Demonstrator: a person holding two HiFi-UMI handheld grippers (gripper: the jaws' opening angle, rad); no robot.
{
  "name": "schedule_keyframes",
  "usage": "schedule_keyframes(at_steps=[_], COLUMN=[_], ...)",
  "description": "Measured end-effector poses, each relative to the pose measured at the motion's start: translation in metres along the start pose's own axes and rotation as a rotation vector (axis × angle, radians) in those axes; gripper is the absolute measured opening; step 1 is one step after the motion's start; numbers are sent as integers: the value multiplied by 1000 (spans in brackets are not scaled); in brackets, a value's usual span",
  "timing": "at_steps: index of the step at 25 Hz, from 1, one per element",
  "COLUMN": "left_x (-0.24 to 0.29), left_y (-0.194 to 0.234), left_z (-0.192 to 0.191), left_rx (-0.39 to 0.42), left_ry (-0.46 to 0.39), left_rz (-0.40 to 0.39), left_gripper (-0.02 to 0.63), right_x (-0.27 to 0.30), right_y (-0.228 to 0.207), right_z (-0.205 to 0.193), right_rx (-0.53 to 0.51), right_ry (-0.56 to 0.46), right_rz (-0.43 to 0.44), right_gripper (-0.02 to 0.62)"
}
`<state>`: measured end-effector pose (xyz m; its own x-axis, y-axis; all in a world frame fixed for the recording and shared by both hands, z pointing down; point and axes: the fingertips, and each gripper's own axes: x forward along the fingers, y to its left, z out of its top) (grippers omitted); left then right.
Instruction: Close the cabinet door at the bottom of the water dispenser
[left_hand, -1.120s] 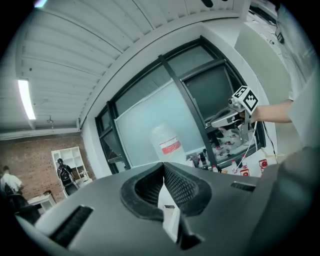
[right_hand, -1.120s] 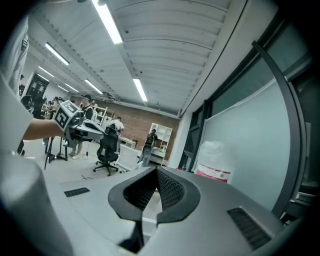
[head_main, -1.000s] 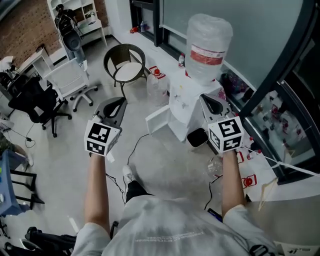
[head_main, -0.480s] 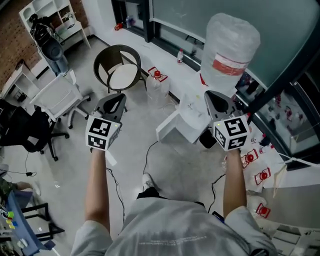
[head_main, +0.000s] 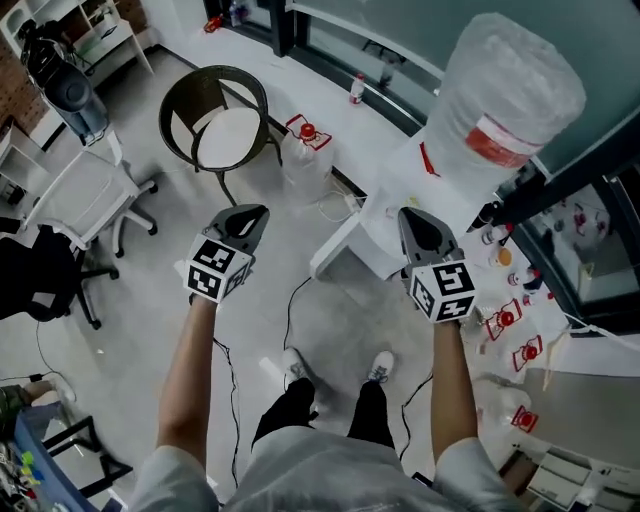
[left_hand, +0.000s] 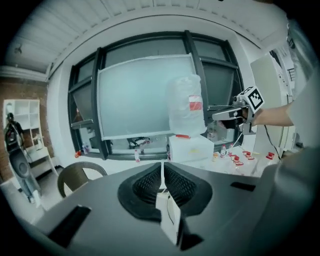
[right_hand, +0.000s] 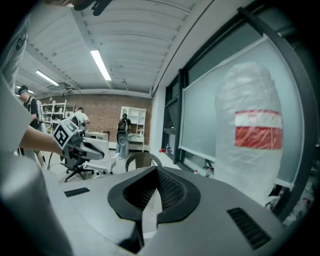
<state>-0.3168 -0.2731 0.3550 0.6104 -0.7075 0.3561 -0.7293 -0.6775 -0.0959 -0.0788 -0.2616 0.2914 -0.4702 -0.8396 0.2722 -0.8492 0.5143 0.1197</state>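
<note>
The left gripper (head_main: 252, 214) is seen with its jaws pressed together and nothing between them, and the right gripper (head_main: 413, 216) is likewise closed and empty. The left one is held over the floor, well apart from the water dispenser (head_main: 405, 180), on the side where its door stands open. The right one is held just in front of the dispenser's body. The cabinet door (head_main: 334, 250) is found at the foot of the dispenser, standing open toward the person, its free edge lying between the two grippers.

The door is judged to be a light, stiff white panel on hinges, so little force should be needed. No grasp is called for: a push with closed jaws on the outer face near the free edge would be expected to swing it shut. A tip may slide on the smooth face. The large bottle (head_main: 510, 95) on top probably makes the dispenser top-heavy, so a hard shove is best avoided.

The floor (head_main: 130, 300) is pale and smooth, with a cable (head_main: 292, 300) trailed in front of the dispenser. A round chair (head_main: 215, 125) is set near it, and a dark-framed window wall (head_main: 400, 25) runs behind it.
</note>
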Motion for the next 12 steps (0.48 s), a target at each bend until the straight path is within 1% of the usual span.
schedule_keyframes(at_steps=[2, 4, 7, 8, 9, 10, 12], left_x=[29, 58, 100, 114, 128, 142, 168], left_y=[-2, -7, -27, -34, -42, -50, -67], left_z=[-38, -80, -150, -175, -199, -223, -268], left_rx=[-30, -74, -143, -160, -180, -205, -259], left_ry=[28, 57, 128, 153, 176, 195, 229], left_rz=[-30, -40, -75, -88, -98, -102, -108], left_gripper=[23, 23, 26, 50, 101, 126, 129], right_x=[25, 50, 81, 91, 101, 109, 121], right_y=[0, -4, -9, -8, -6, -4, 2], right_z=[-39, -83, -156, -181, -207, -233, -283], right_rx=[25, 42, 107, 133, 157, 180, 227], right_ry=[24, 60, 131, 157, 185, 216, 288], right_rz=[27, 46, 67, 79, 95, 116, 170], right_gripper=[28, 28, 28, 28, 28, 28, 34])
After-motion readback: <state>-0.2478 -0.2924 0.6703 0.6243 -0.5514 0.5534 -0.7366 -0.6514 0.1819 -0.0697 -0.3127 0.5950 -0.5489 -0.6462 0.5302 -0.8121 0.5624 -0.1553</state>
